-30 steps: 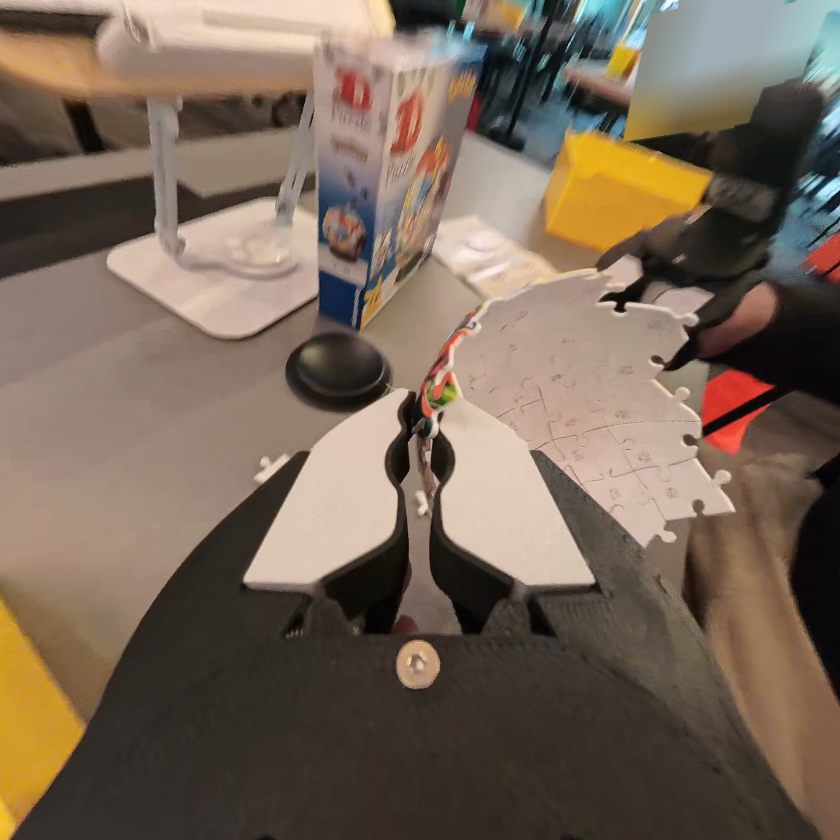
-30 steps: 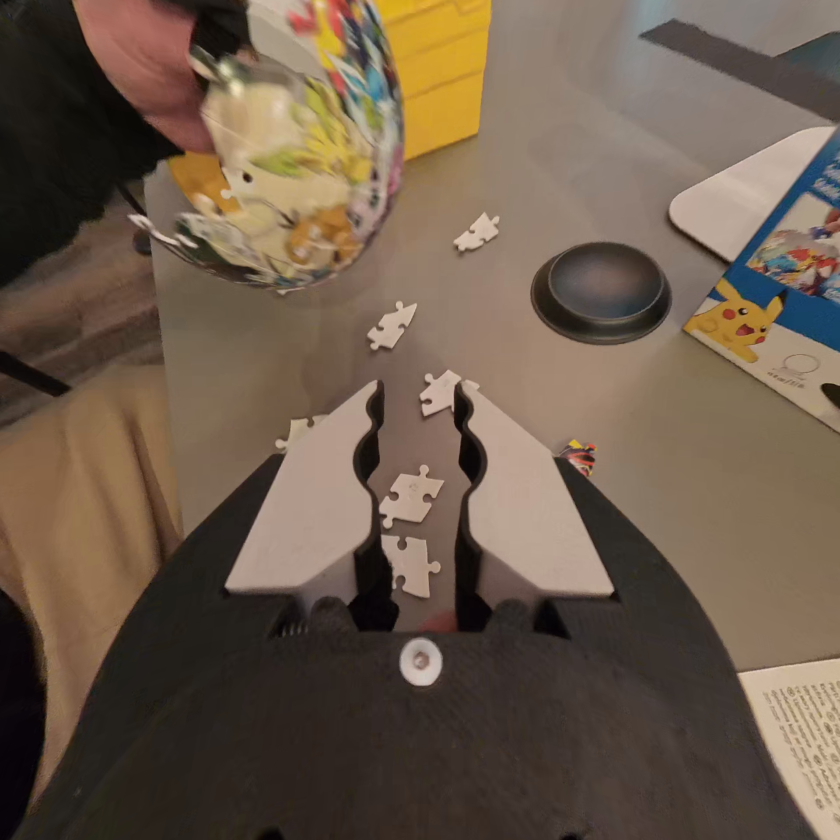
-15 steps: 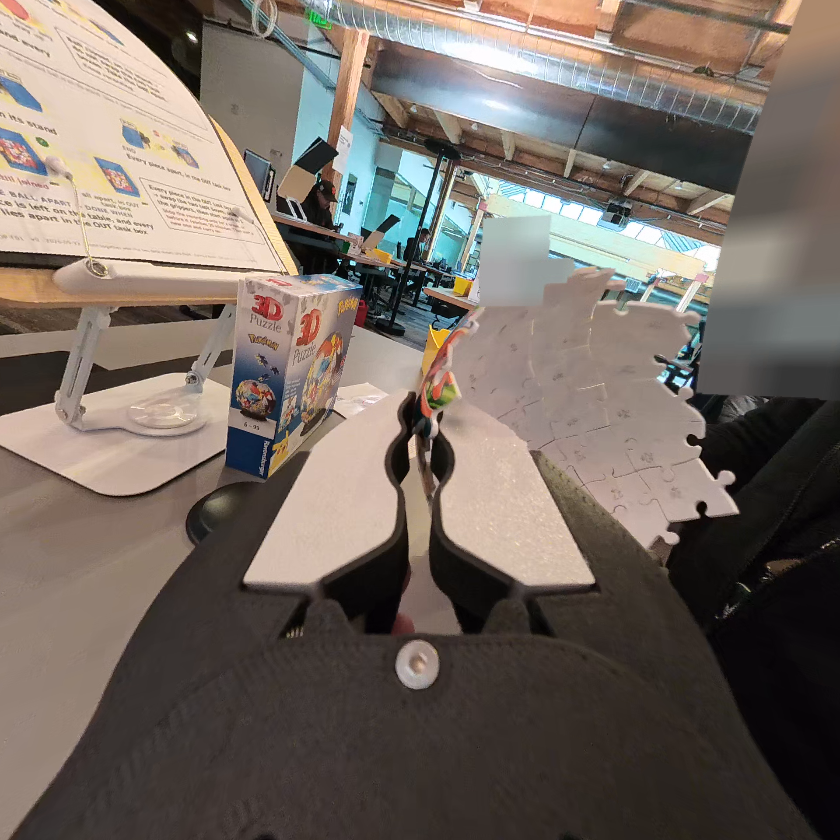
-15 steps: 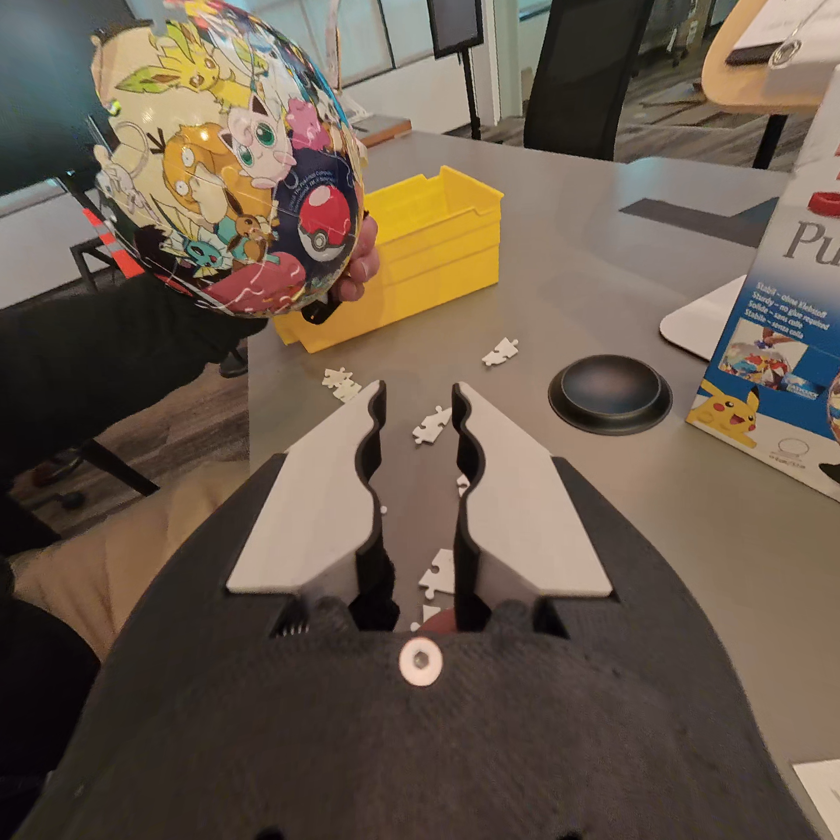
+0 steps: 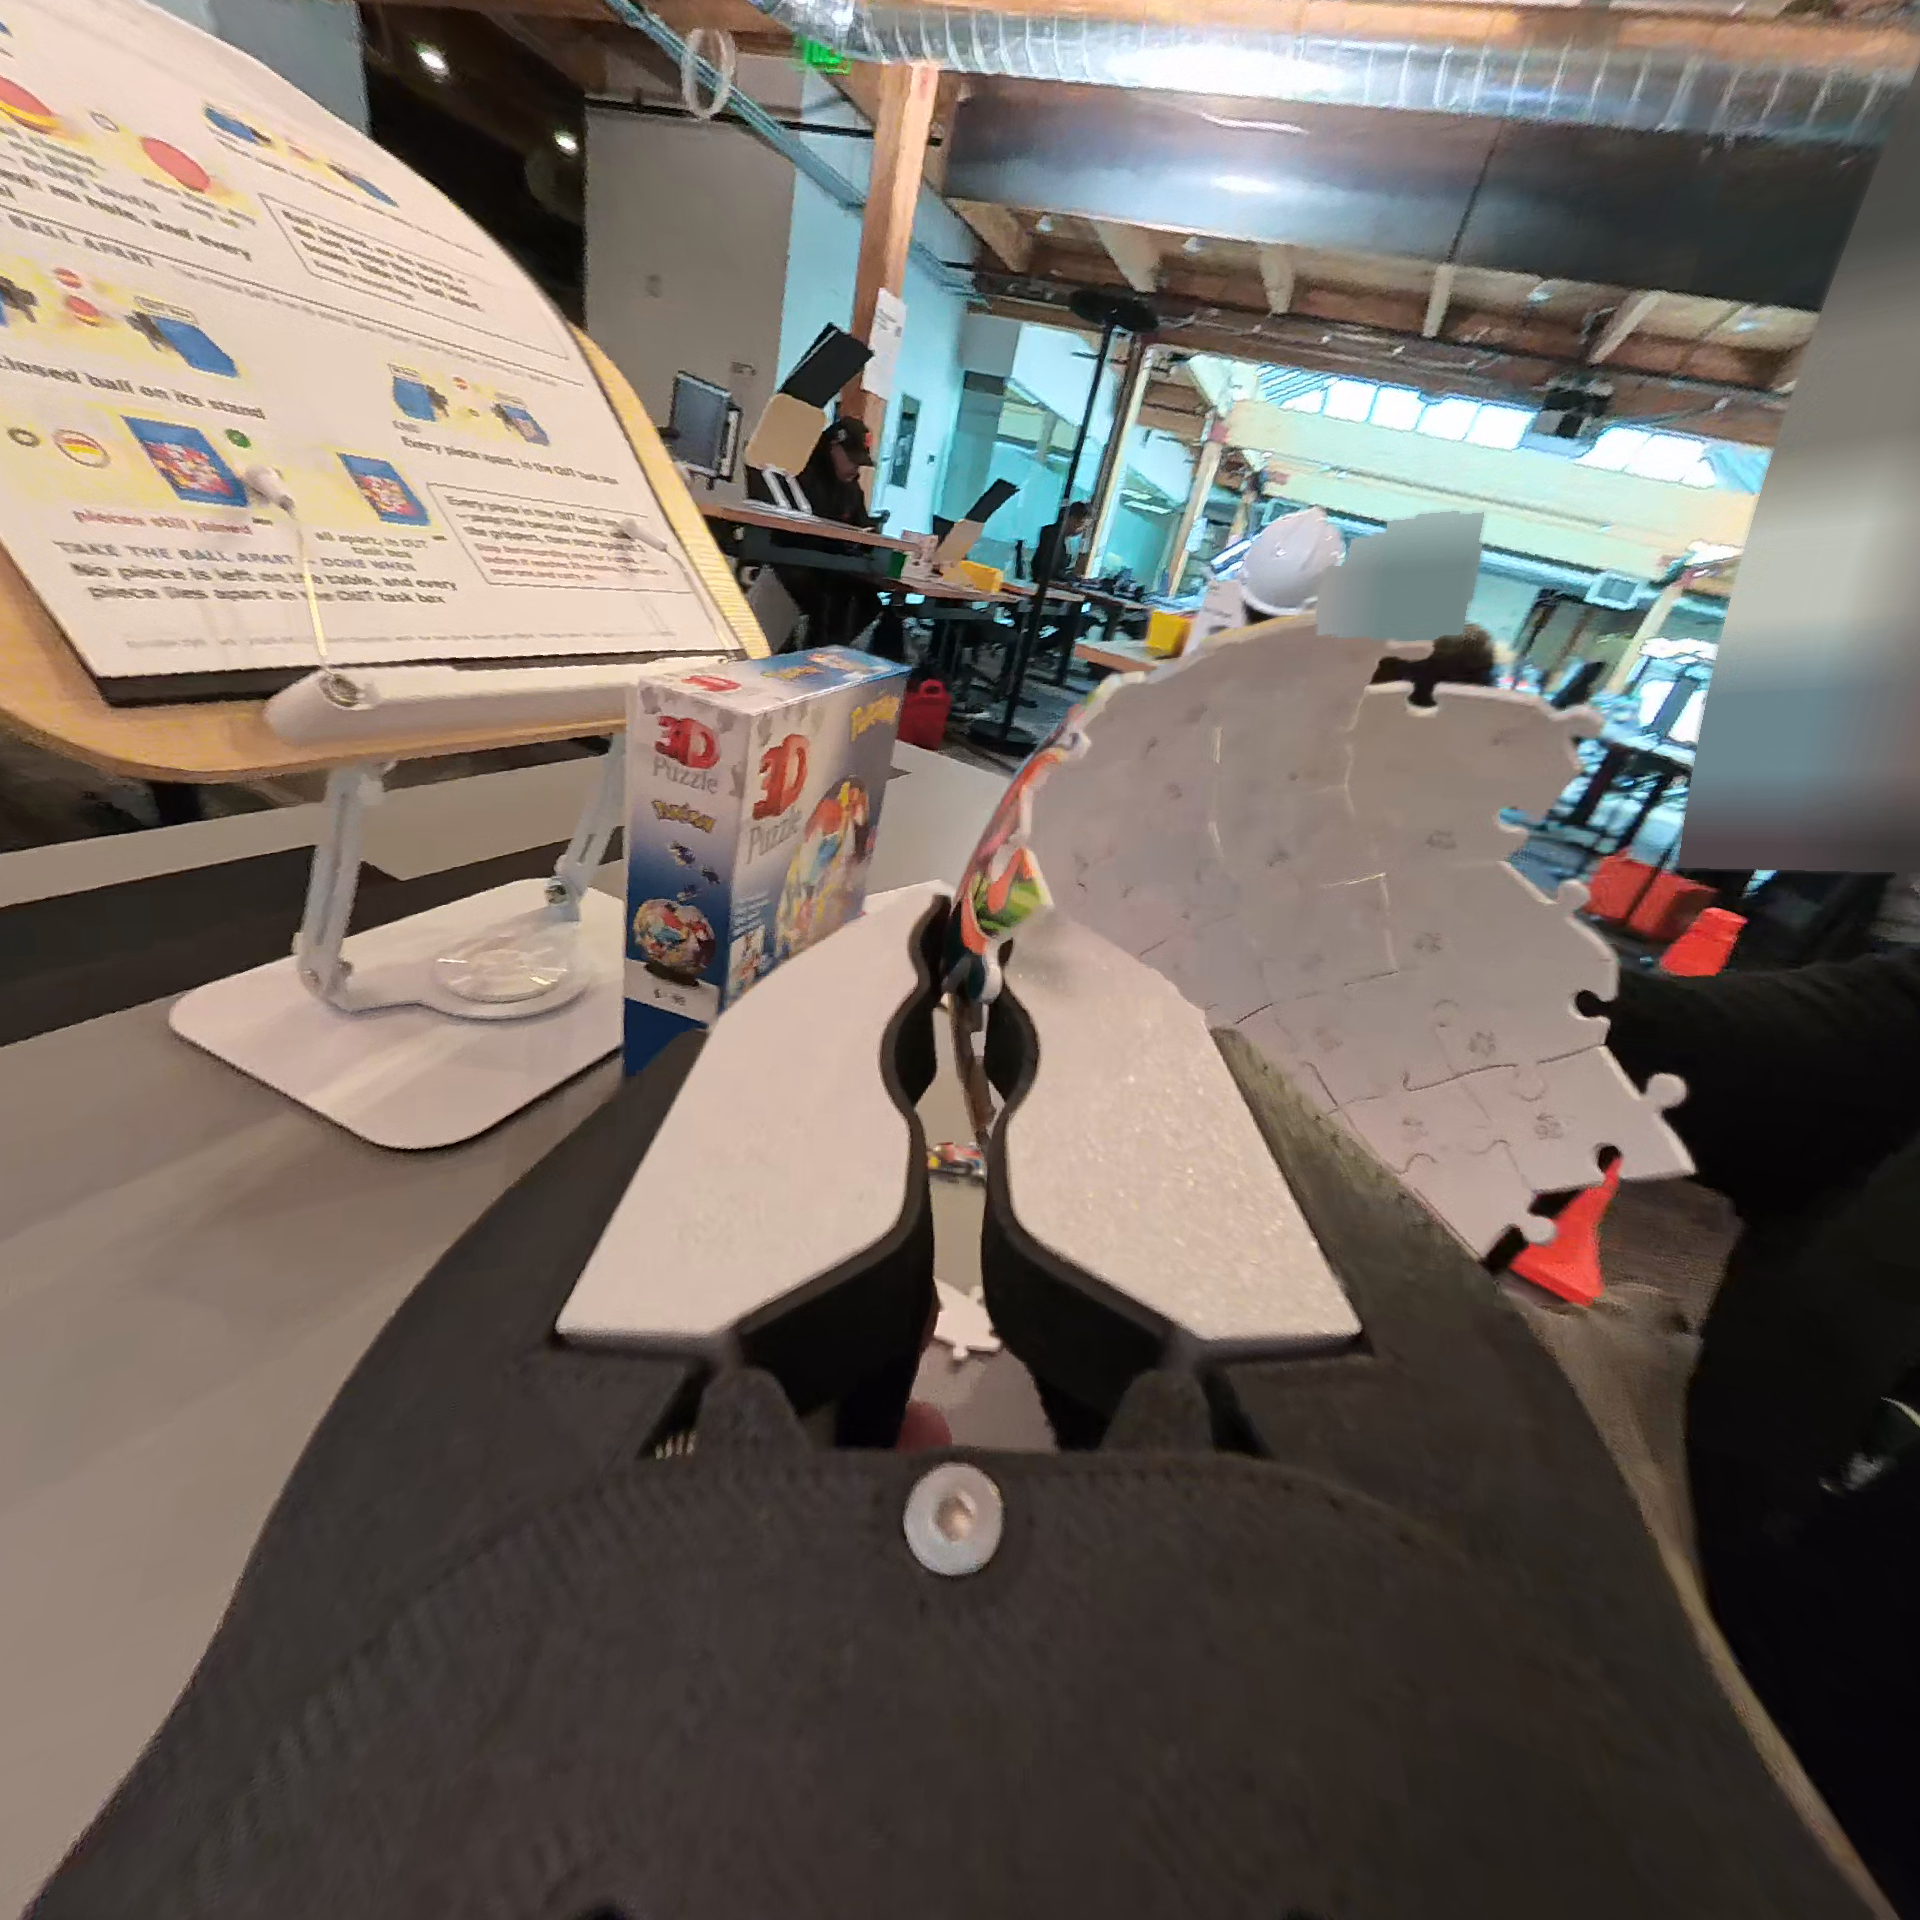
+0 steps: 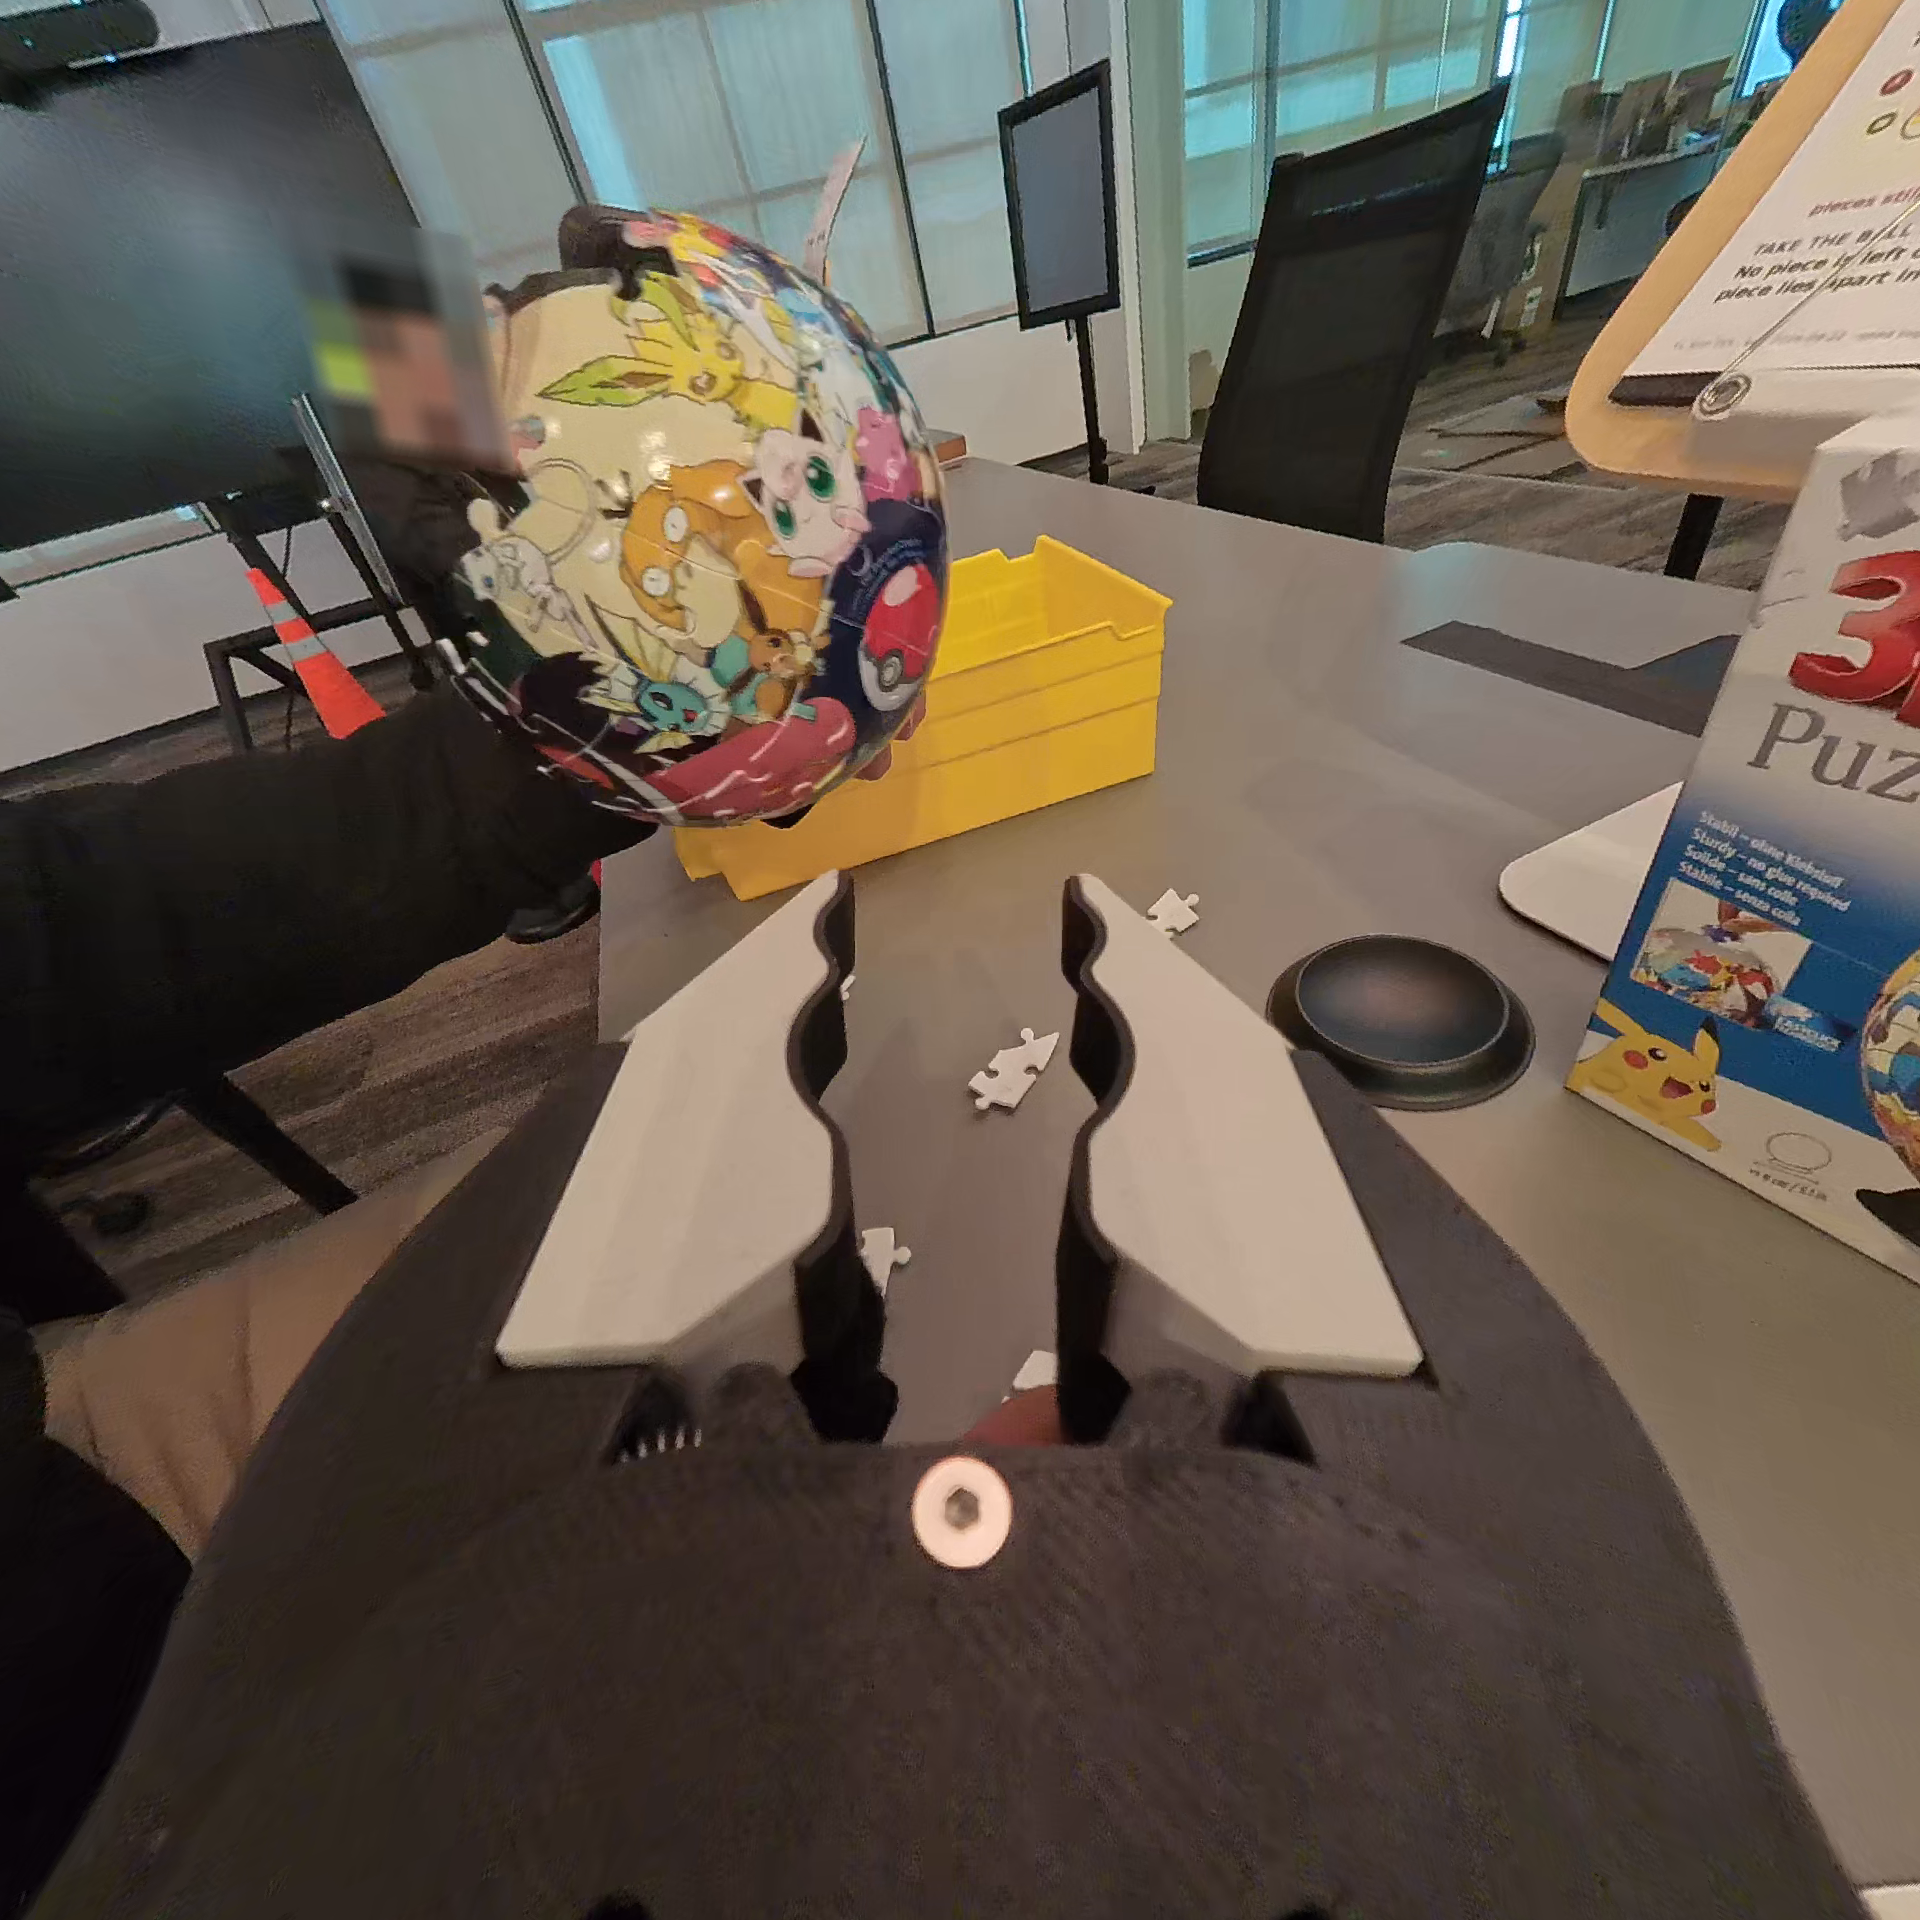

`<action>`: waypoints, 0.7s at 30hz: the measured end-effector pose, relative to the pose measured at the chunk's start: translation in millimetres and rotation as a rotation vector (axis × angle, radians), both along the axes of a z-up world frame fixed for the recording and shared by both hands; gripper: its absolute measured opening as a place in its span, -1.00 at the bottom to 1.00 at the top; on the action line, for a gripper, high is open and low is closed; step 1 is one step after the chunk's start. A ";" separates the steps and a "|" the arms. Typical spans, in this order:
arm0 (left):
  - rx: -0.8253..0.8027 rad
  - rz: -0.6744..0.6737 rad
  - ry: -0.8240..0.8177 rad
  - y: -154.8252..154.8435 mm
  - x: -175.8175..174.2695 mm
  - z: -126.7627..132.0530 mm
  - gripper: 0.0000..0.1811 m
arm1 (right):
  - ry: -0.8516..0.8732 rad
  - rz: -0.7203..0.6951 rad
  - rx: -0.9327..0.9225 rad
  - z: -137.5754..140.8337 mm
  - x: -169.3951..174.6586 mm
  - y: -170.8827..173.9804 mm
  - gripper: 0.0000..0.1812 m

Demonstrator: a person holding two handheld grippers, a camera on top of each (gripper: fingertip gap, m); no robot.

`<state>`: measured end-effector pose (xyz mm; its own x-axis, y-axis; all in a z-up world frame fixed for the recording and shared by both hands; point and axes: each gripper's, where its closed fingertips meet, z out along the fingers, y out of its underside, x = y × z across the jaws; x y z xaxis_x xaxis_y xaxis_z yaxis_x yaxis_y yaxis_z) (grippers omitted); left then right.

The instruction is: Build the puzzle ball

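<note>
Raised since a second ago: partly built, colourfully printed puzzle ball shell (image 5: 1351,914), now held above the grey table (image 6: 1351,727). Left gripper (image 5: 961,971): jaws clamped on the shell's rim, white inner face curving off to the right. Right gripper (image 6: 956,914): jaws apart, empty, over a loose white puzzle piece (image 6: 1013,1070), apparently clear of it. Black round stand (image 6: 1403,1023): just right of the jaws.
</note>
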<state>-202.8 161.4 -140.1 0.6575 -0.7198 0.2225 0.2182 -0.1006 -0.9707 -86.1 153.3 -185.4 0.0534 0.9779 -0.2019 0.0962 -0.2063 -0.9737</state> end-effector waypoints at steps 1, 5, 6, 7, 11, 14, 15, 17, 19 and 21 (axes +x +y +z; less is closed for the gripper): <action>0.005 0.016 0.015 1.2 0.4 0.5 -0.96 | 0.002 0.000 0.000 0.5 -0.1 -0.5 -0.56; 0.009 0.068 0.076 5.9 3.7 -0.7 -0.96 | 0.037 0.023 0.016 7.6 -1.2 -7.6 -0.52; 0.008 0.084 0.089 7.3 3.7 -1.0 -0.96 | 0.047 0.034 0.026 10.0 -1.4 -10.7 -0.51; 0.003 0.099 0.101 8.9 3.4 -1.3 -0.96 | 0.052 0.038 0.033 11.7 -1.5 -12.6 -0.49; 0.003 0.160 0.175 13.8 3.6 -3.0 -0.96 | 0.087 0.046 0.033 19.7 -1.8 -17.9 -0.32; 0.006 0.211 0.222 17.8 4.0 -3.7 -0.96 | 0.097 0.039 0.030 22.0 -4.0 -20.6 -0.20; 0.007 0.222 0.238 18.8 4.9 -3.8 -0.96 | 0.094 0.034 0.030 21.8 -4.9 -20.9 -0.18; 0.007 0.256 0.266 21.4 6.1 -3.4 -0.96 | 0.093 0.027 0.020 21.8 -6.3 -21.1 -0.17; 0.004 0.294 0.296 24.3 6.9 -3.3 -0.96 | 0.088 0.007 0.007 20.4 -7.2 -18.6 -0.15; 0.011 0.299 0.319 24.6 11.8 -2.5 -0.96 | 0.078 -0.019 -0.001 18.1 -7.8 -14.6 -0.15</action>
